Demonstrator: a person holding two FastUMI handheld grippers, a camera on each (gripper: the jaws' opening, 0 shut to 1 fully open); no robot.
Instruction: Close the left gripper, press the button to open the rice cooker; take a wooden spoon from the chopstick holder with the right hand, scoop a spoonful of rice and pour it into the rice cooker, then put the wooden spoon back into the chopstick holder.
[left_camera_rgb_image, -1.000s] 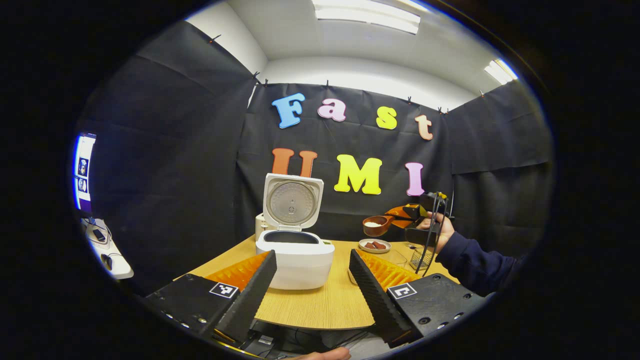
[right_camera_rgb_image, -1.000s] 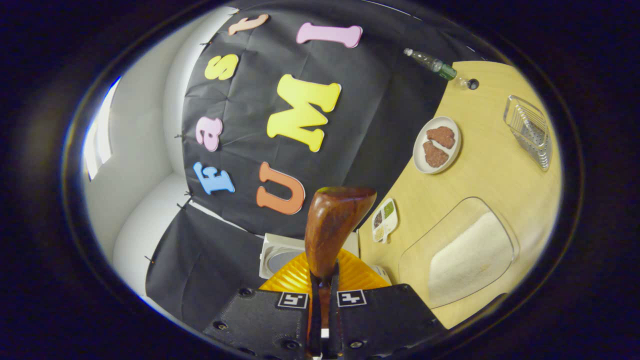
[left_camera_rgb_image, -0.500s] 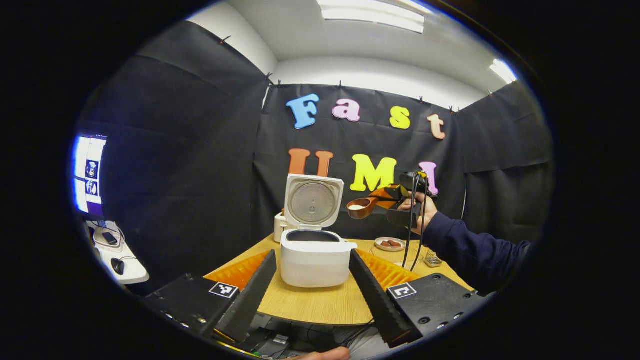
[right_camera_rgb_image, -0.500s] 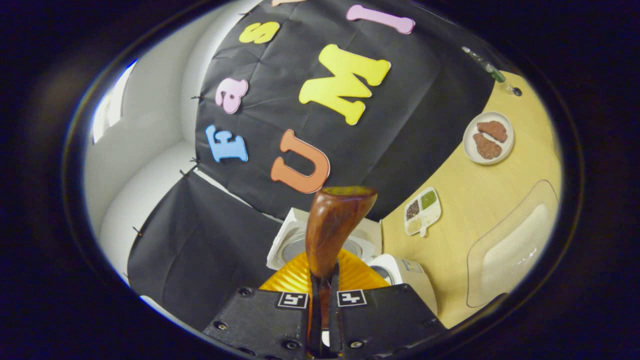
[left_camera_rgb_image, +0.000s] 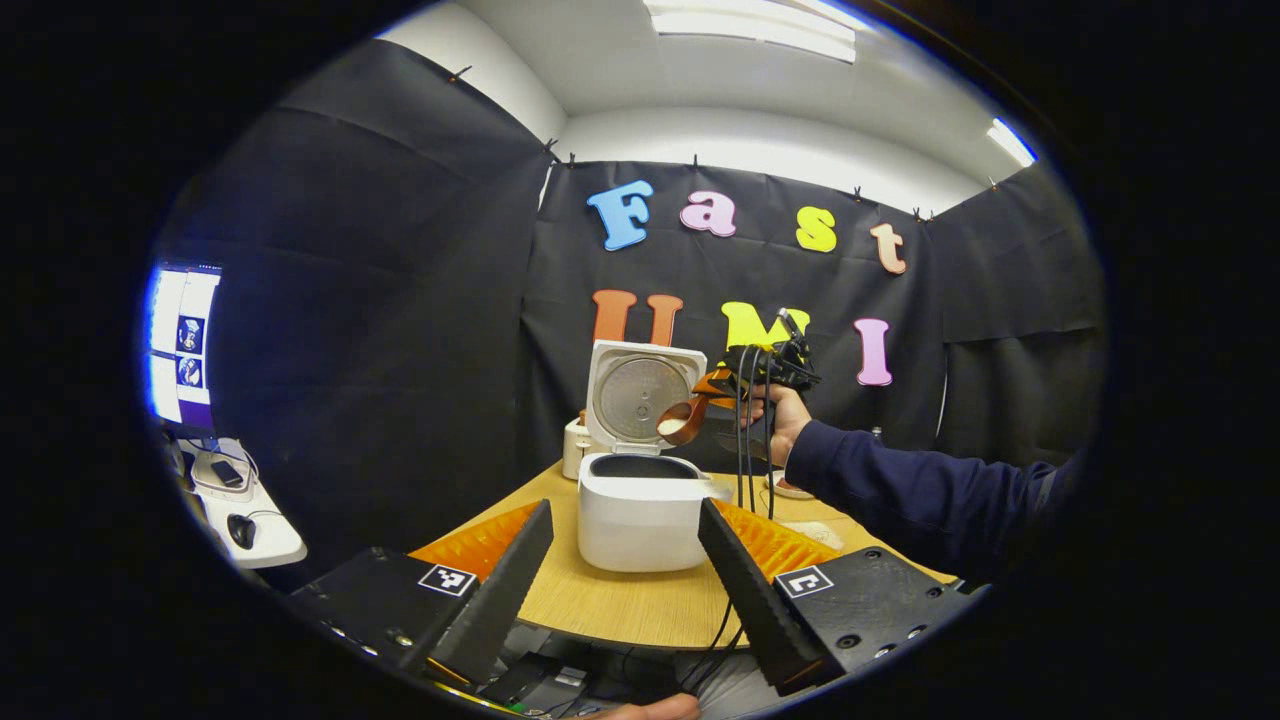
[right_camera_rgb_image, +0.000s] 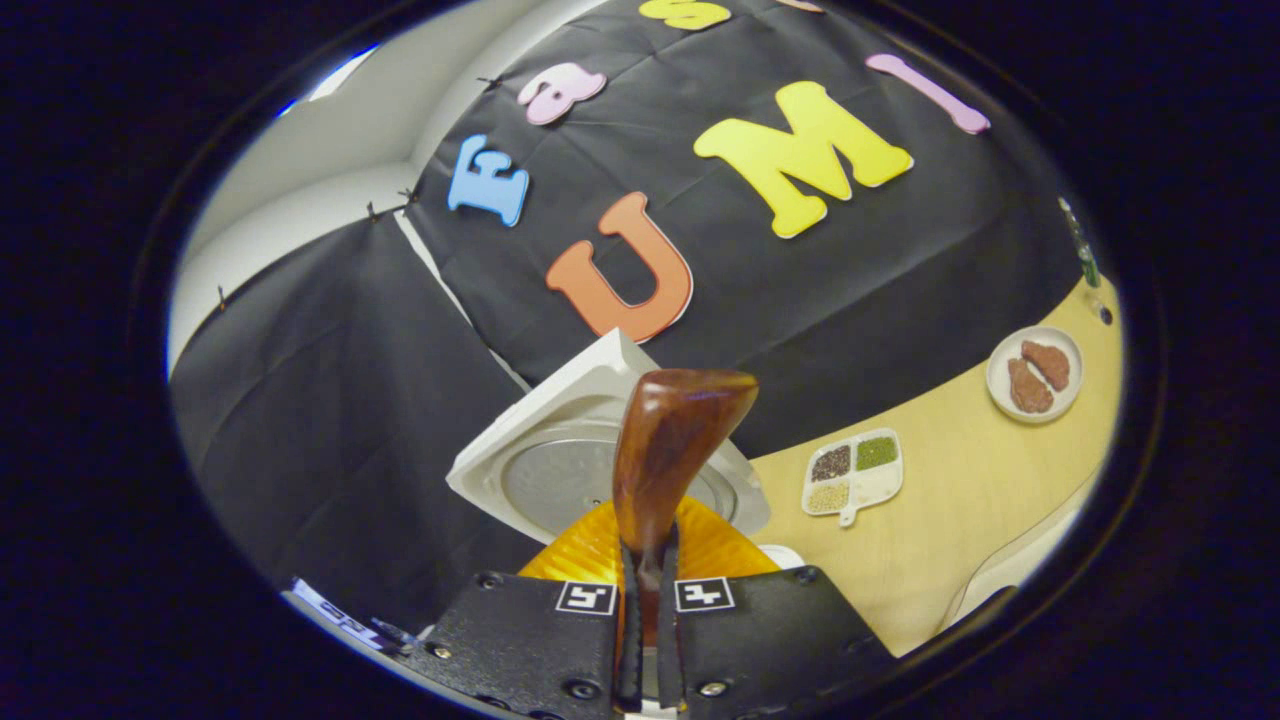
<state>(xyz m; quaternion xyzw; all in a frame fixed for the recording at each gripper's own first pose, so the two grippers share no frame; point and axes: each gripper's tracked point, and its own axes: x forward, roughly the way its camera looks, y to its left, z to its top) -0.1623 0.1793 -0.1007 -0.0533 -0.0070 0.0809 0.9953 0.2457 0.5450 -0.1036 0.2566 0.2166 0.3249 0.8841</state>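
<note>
The white rice cooker (left_camera_rgb_image: 640, 510) stands on the wooden table (left_camera_rgb_image: 640, 605) with its lid (left_camera_rgb_image: 640, 397) raised upright. My left gripper (left_camera_rgb_image: 625, 570) is open, low in front of the cooker and apart from it. Across the table a hand holds my right gripper (left_camera_rgb_image: 735, 385), shut on the wooden spoon (left_camera_rgb_image: 684, 420). The spoon's bowl holds white rice and tilts down over the open pot. In the right gripper view the spoon (right_camera_rgb_image: 670, 450) rises from between the shut fingers of my right gripper (right_camera_rgb_image: 645, 575), with the cooker lid (right_camera_rgb_image: 570, 470) right behind it.
On the table beyond the cooker lie a white divided dish of grains (right_camera_rgb_image: 852, 472) and a small plate with brown pieces (right_camera_rgb_image: 1035, 372). A bottle (right_camera_rgb_image: 1082, 262) stands by the back cloth wall. A side desk with a mouse (left_camera_rgb_image: 240, 520) and a lit screen (left_camera_rgb_image: 180, 345) is at far left.
The right gripper has carried the spoon leftward from beside the plate to above the open pot and tipped its bowl downward. The left gripper's view has drifted slightly left; its fingers stay open.
</note>
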